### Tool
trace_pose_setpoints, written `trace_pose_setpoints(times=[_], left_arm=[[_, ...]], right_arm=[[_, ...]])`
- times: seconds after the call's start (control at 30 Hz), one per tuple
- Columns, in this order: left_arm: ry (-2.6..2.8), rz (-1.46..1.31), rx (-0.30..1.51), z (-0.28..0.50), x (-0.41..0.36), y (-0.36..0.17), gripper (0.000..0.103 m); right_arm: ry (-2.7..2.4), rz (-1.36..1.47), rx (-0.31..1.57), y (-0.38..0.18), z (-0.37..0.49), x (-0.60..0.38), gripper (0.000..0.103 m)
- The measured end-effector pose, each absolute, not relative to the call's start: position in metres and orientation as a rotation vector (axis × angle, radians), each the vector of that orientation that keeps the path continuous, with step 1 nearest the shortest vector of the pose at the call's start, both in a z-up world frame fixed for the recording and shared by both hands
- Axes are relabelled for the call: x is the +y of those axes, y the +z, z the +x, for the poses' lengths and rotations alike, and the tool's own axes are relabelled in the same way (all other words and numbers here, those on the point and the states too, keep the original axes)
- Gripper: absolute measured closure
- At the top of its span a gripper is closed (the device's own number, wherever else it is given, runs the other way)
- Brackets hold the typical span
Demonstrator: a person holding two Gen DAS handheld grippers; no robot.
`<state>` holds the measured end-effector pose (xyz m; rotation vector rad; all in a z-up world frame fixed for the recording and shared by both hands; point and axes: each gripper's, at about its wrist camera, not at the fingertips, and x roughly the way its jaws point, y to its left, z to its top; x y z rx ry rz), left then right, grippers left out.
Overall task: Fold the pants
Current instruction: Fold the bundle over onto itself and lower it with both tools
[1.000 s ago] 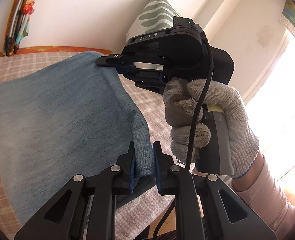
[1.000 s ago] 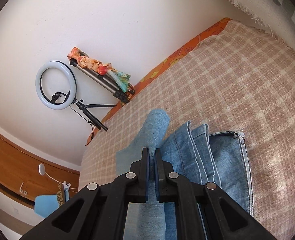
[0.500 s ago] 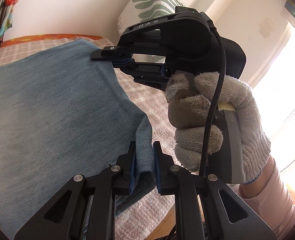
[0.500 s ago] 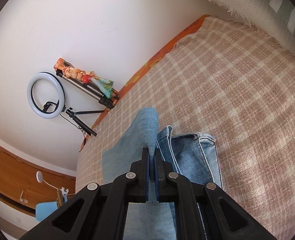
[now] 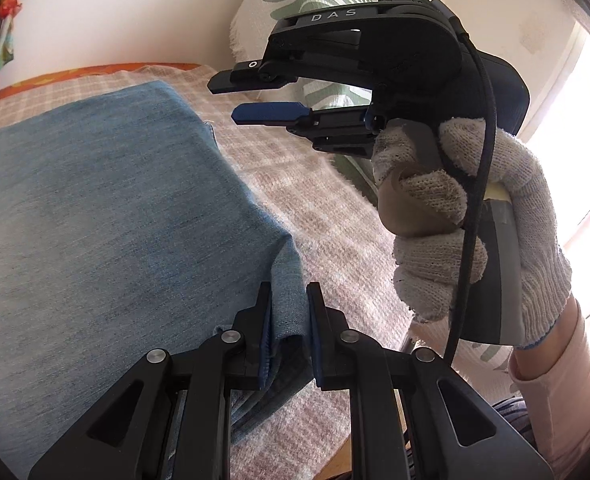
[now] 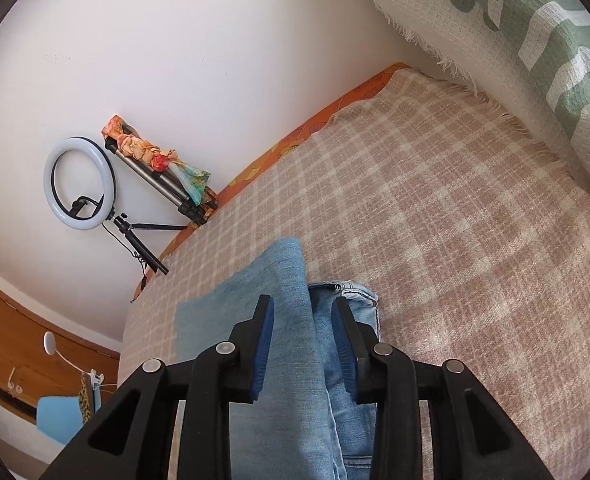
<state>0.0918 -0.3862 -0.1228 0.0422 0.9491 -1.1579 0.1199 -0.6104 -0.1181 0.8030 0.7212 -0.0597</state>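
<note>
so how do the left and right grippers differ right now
The left gripper has its fingers close together, pinching a fold at the jeans edge; the right gripper has its fingers spread, with denim lying loose between them. In the left view the right gripper hangs above the plaid blanket, touching nothing, while the left one sits low at the cloth. Both have black fingers with blue pads.

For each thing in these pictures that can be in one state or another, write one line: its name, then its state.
Pants: folded over, lying on the plaid blanket, one edge lifted.
Left gripper: shut on the pants' edge.
Right gripper: open, fingers either side of the fold, not pinching.
Ring light: unlit as far as can be told, leaning at the wall.
Tripod: legs folded, scarf tied around it.
</note>
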Motion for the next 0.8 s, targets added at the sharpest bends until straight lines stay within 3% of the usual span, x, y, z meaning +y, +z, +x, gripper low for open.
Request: trace_pose_setpoints(times=[0.37, 0.5, 0.8], left_arm=[[-1.179, 0.124, 0.924, 0.078, -0.400, -0.120, 0.072], [-1.204, 0.170, 0.902, 0.063, -0.402, -0.115, 0.052], [-1.244, 0.256, 0.865, 0.033, -0.388, -0.108, 0.051]], right_arm=[[-0.104, 0.848, 0.646, -0.101, 0.084, -0.628, 0.064], [-0.121, 0.867, 0.617, -0.094, 0.069, -0.636, 0.062], [-0.174, 0.816, 0.619, -0.081, 0.044, -0.636, 0.053]])
